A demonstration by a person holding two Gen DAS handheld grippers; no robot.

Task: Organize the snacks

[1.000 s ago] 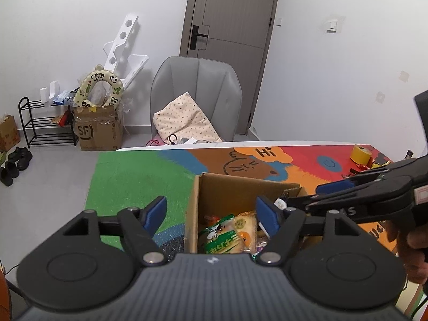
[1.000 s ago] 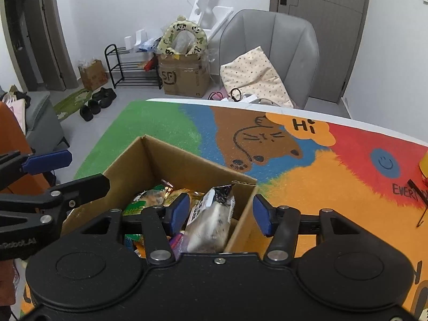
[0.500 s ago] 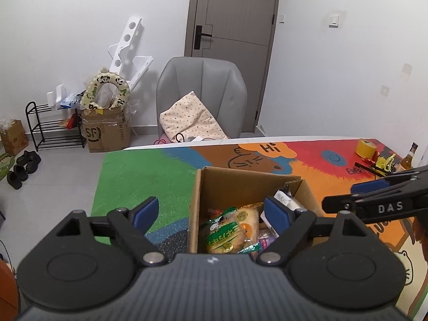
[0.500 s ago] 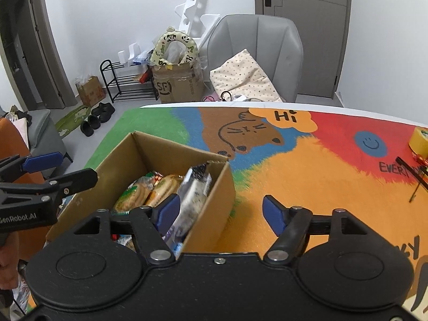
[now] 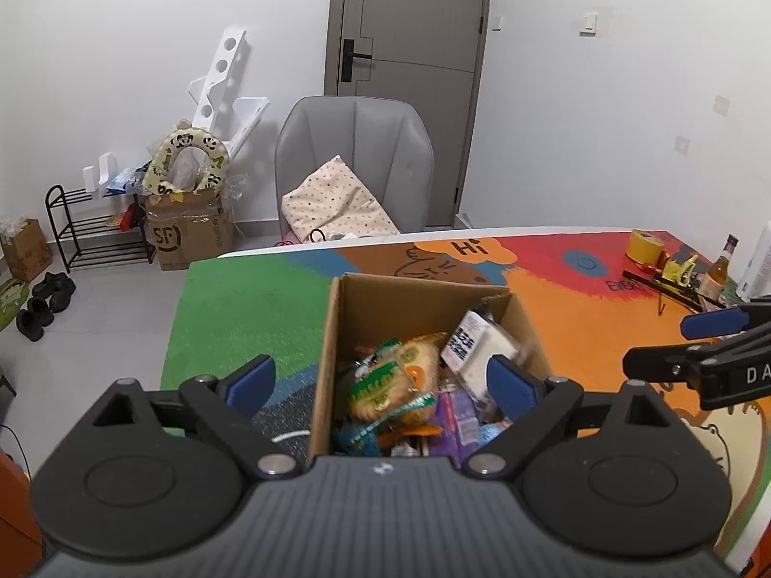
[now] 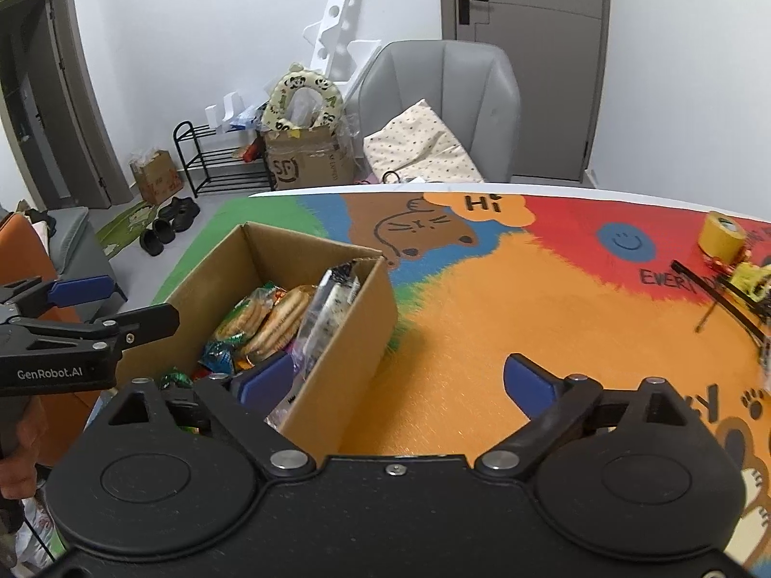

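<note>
Snacks (image 5: 409, 385) in box (image 5: 337, 337), between opening left claw (image 5: 380, 380).

Black hand-held gripper (image 5: 380, 380) (blue pads (image 5: 511, 378))

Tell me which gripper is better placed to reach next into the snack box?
Probably left: the left gripper opens straight over the cardboard box of snacks, nothing held. The right gripper, opening and empty, sits past its side wall, over the mat.

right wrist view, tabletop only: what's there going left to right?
left gripper → cardboard box with snacks → cat drawing → blue smiley → yellow tape roll
</note>
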